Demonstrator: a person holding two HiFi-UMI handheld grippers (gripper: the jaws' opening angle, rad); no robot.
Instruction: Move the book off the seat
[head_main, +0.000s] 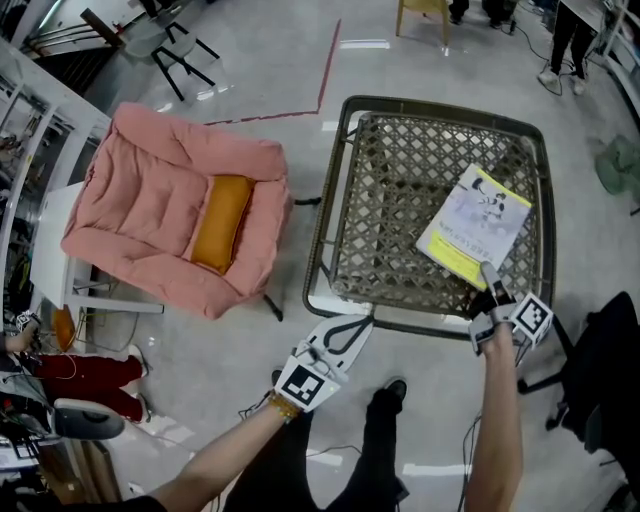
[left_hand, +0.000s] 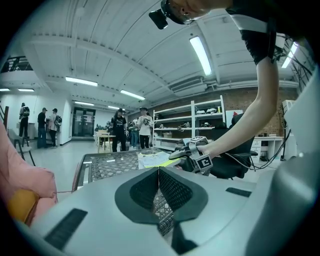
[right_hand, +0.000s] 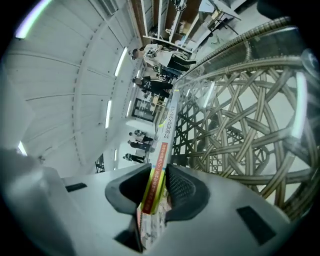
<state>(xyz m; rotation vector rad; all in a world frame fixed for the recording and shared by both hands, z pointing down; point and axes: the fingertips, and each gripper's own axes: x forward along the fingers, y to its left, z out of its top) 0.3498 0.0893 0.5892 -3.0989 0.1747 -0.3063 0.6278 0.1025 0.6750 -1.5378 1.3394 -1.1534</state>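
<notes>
A yellow-edged book (head_main: 475, 225) lies flat on the right side of the woven wicker seat (head_main: 400, 170). My right gripper (head_main: 487, 272) reaches in from the near edge and is shut on the book's near corner. In the right gripper view the book's spine (right_hand: 165, 145) runs between the two pads (right_hand: 177, 187), which press on it, with the wicker seat (right_hand: 250, 125) behind. My left gripper (head_main: 345, 330) hovers by the seat's front rail, shut and holding nothing. The left gripper view shows its pads (left_hand: 170, 187) meeting, with the book (left_hand: 155, 159) and the right gripper (left_hand: 182, 152) beyond.
A pink cushion (head_main: 170, 215) with an orange pillow (head_main: 220, 222) sits on a white table (head_main: 50, 240) to the left of the seat. A black office chair (head_main: 600, 370) stands at the near right. People stand far off in the room (left_hand: 130, 127).
</notes>
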